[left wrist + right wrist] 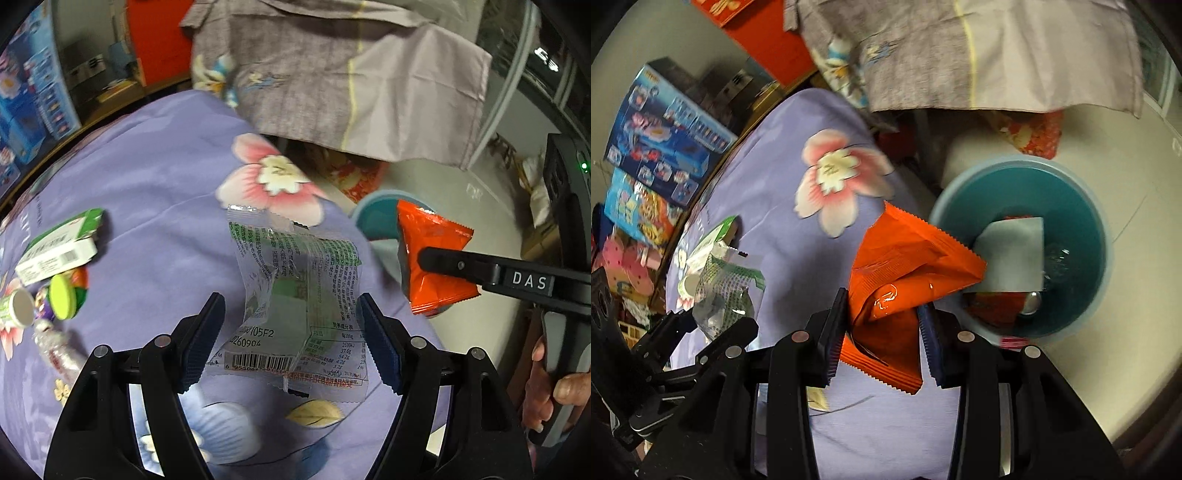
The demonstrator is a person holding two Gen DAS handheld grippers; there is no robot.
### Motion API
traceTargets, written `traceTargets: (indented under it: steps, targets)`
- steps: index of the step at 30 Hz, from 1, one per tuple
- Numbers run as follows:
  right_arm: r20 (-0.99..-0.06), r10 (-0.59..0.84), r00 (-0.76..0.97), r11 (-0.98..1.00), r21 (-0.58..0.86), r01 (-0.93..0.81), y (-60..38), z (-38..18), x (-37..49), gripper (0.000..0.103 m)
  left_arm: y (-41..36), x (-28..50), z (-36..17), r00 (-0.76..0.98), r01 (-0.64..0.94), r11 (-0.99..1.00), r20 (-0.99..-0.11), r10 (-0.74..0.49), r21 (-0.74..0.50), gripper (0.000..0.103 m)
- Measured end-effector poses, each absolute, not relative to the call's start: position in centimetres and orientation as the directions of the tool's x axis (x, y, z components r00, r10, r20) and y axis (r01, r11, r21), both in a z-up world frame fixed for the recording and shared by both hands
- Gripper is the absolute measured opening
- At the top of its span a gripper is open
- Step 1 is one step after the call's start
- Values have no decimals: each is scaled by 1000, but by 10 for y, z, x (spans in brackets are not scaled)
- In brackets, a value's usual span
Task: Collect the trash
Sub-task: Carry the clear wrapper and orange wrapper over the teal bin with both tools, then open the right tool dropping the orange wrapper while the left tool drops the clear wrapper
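Note:
A clear green-printed snack wrapper (295, 302) hangs between the wide-apart fingers of my left gripper (291, 339) over the purple flowered bedspread (147, 177); no pad visibly touches it. It also shows in the right wrist view (724, 288). My right gripper (882, 339) is shut on an orange wrapper (905, 266), held at the bed's edge beside a teal basin (1082, 206) on the floor. The basin holds white paper (1012, 251) and other trash. The orange wrapper also shows in the left wrist view (432, 258).
A green-and-white box (62, 247), a green lid (62, 295), a small white tube (18, 310) and a silvery wrapper (55, 347) lie at the bed's left. A grey garment (332, 74) hangs beyond. Toy boxes (665, 125) stand left.

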State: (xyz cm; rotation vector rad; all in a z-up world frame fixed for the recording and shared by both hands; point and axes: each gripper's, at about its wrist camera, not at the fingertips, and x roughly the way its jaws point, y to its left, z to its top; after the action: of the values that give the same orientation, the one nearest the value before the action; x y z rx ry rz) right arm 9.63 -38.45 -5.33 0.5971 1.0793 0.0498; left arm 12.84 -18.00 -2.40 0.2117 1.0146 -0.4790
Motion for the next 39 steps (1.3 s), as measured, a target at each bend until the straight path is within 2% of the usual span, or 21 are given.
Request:
traceTargets:
  steps: [24, 27, 30, 39]
  targets:
    - [-813, 298, 500, 762, 518, 389, -500, -82, 82, 37, -312, 151, -64, 287, 591, 804, -914, -285, -65, 75]
    - [-817, 297, 494, 756, 517, 401, -508, -85, 82, 37, -325, 152, -69, 275, 597, 800, -921, -277, -63, 79]
    - [-822, 296, 487, 755, 514, 407, -513, -87, 82, 37, -333, 153, -72, 275, 593, 803, -923, -268, -57, 89]
    - [-829, 309, 466, 756, 512, 408, -516, -93, 86, 38, -330, 155, -73, 277, 570, 820, -927, -254, -54, 94]
